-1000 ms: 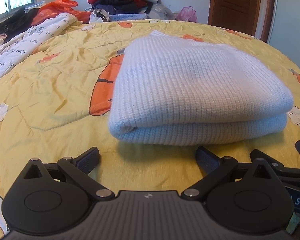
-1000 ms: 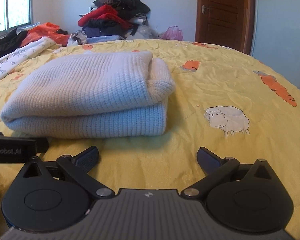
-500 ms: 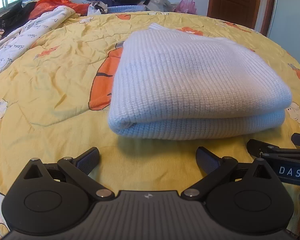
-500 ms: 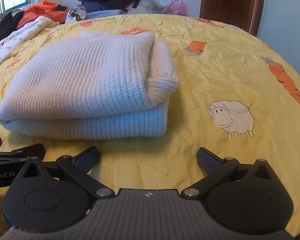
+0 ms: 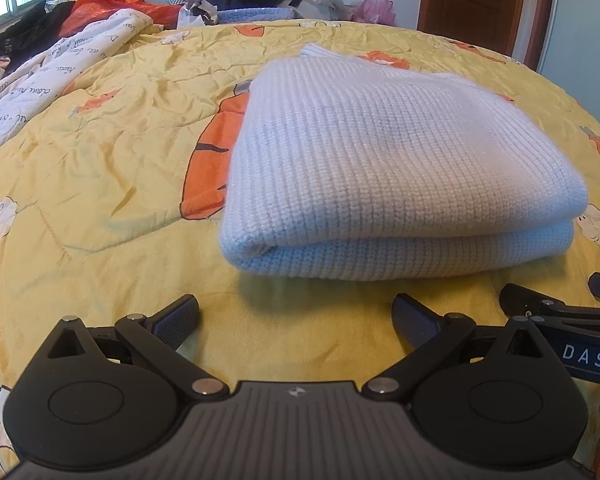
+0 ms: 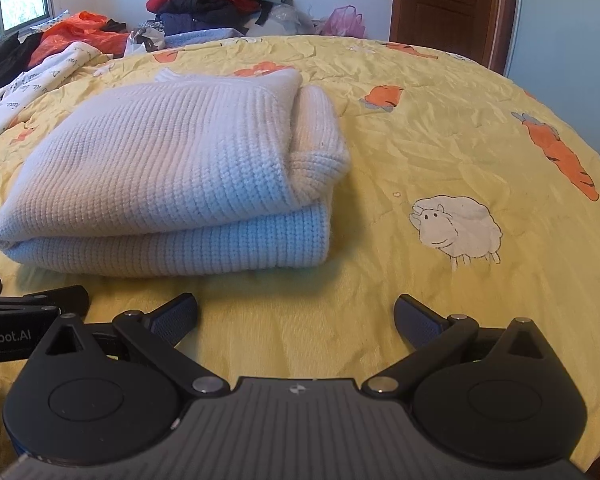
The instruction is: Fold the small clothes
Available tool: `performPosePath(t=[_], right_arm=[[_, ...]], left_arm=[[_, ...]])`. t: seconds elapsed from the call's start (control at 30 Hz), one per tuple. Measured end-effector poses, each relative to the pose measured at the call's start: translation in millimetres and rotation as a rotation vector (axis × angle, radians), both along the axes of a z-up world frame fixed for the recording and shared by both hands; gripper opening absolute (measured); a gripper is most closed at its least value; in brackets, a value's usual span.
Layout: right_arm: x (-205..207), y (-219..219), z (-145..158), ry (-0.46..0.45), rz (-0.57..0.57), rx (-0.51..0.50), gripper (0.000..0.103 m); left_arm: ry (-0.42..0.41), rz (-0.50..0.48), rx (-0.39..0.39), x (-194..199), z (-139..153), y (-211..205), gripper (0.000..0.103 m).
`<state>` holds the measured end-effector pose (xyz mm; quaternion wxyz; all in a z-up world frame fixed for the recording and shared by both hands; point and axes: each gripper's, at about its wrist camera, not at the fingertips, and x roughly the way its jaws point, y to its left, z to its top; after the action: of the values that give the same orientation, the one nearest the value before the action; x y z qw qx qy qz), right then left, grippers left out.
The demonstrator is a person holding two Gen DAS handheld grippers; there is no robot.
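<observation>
A white knitted sweater [image 5: 396, 168] lies folded into a thick rectangle on the yellow bedspread [image 5: 100, 168]. It also shows in the right wrist view [image 6: 172, 176], with its folded edges facing right. My left gripper [image 5: 296, 320] is open and empty, just short of the sweater's near edge. My right gripper [image 6: 296, 320] is open and empty, near the sweater's front right corner. Each gripper shows at the edge of the other's view: the right one [image 5: 560, 320] and the left one [image 6: 32, 308].
A pile of red, dark and blue clothes [image 6: 216, 4] lies at the far side of the bed. An orange bag [image 5: 112, 4] and a white printed quilt [image 5: 32, 88] lie at the far left. A brown door [image 6: 448, 4] stands at the back right.
Both grippers have lifted and tipped downward a little, so the sweater sits lower and farther in each view. The sweater has not moved. Both grippers stay open.
</observation>
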<state>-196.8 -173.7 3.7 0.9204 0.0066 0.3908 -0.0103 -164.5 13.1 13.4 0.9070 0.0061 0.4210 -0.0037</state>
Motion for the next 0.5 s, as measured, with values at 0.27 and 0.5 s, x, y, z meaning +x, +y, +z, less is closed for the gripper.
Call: performPosePath(t=[0.27, 0.5], right_arm=[[-2.1, -0.3, -0.9, -0.012, 0.0, -0.002, 0.103], [-3.9, 0.2, -1.3, -0.017, -0.002, -0.002, 0.103]], left_arm=[[0.0, 0.002, 0.001, -1.1, 0.5, 0.0, 0.103], [-0.005, 0.002, 0.002, -1.7, 0.0, 0.6, 0.103]])
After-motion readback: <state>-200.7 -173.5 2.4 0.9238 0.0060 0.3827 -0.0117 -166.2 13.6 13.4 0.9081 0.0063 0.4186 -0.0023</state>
